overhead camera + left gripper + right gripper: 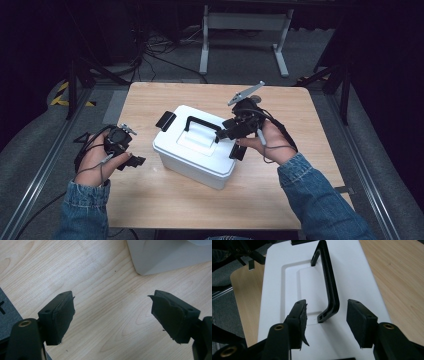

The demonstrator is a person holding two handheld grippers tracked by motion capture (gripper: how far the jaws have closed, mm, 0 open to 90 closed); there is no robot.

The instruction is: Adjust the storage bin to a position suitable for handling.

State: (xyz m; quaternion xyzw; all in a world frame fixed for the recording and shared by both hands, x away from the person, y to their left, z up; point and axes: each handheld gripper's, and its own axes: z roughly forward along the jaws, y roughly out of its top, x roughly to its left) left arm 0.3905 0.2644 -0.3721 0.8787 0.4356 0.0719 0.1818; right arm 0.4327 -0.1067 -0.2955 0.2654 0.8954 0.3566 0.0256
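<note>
A white lidded box (192,150) sits mid-table, with a black carry handle (202,124) standing up on its lid and a black latch (165,120) flipped out at its far left end. My right gripper (227,136) hovers over the lid's right end, open, its jaws either side of the near foot of the handle (329,293) without touching it. My left gripper (134,159) rests low over the table left of the box, open and empty; a corner of the box (160,257) lies ahead of its jaws.
The wooden table (300,120) has bare surface around the box. Beyond its far edge stand a white metal frame (245,35) and floor cables (150,50). A metal rail (45,165) runs along the left side.
</note>
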